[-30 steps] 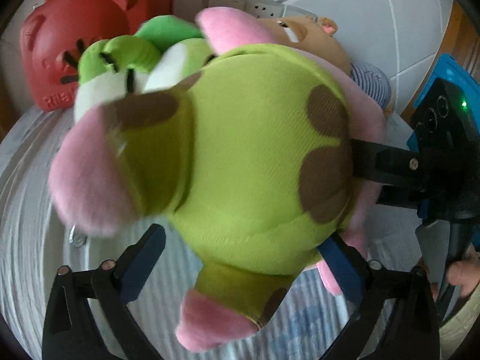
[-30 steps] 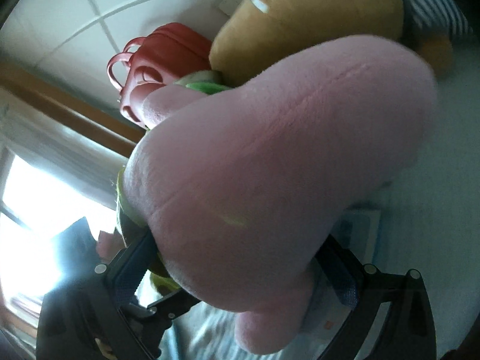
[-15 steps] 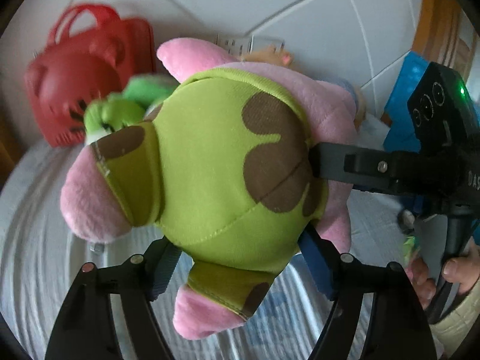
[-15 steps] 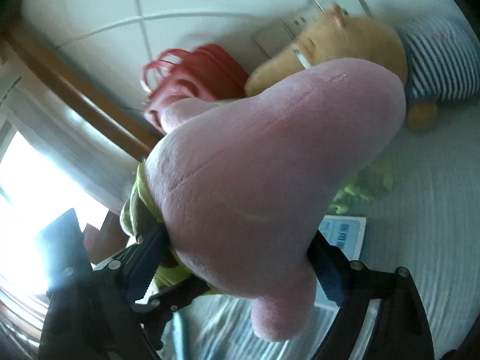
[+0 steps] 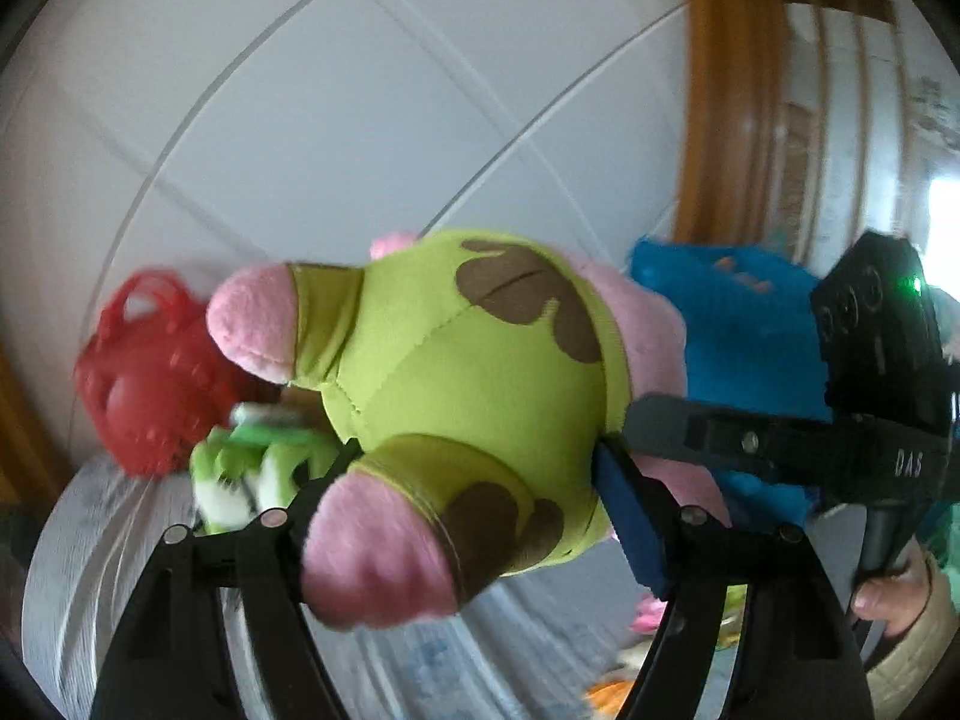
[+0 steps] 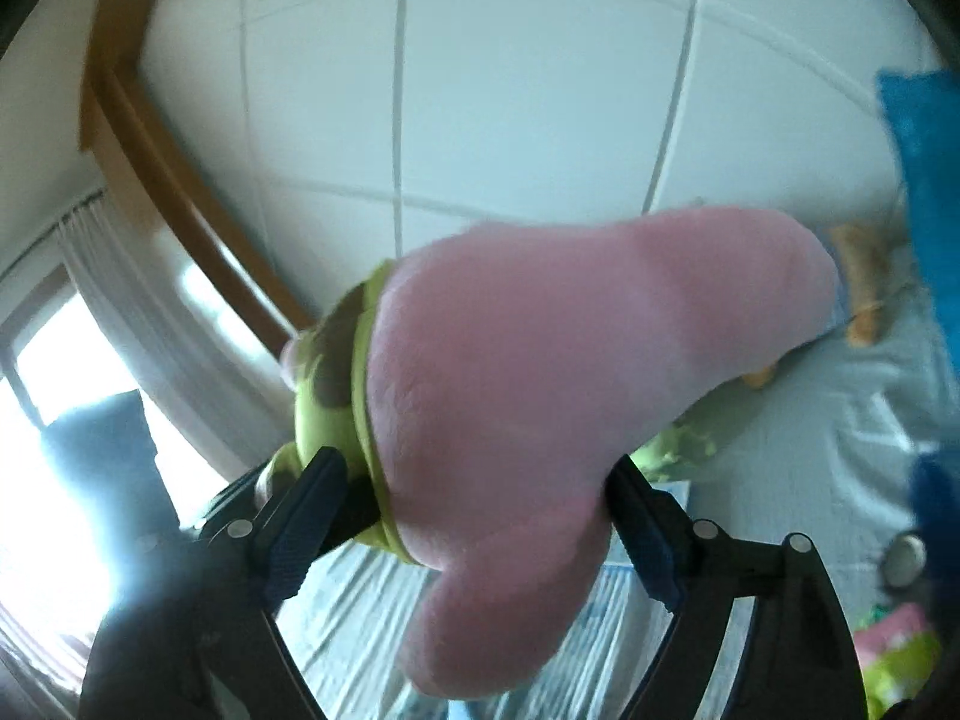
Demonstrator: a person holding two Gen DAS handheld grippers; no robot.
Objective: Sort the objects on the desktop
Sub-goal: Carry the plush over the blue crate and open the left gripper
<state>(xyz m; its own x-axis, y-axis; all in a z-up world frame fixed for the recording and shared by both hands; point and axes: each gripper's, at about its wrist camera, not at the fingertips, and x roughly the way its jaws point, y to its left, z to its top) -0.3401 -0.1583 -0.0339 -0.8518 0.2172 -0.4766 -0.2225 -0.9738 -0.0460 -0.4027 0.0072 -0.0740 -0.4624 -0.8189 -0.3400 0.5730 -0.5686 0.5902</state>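
A pink plush star toy in green shorts with brown spots (image 5: 456,372) hangs in the air above the grey striped cloth. My left gripper (image 5: 480,480) is shut on its shorts, a blue pad on each side. My right gripper (image 6: 474,492) is shut on its pink upper body (image 6: 570,372) from the other side; its black fingers (image 5: 750,438) reach into the left wrist view from the right. The toy hides most of the table below.
A red basket (image 5: 150,384) and a green-and-white frog plush (image 5: 252,462) lie at the back left. A blue bin (image 5: 732,330) stands at the right, also in the right wrist view (image 6: 930,180). A tan plush (image 6: 864,294) lies by the white tiled wall.
Both grippers have lifted the plush star higher off the table. The views now tilt up toward the wall, and the basket and frog plush sit lower in the frame.
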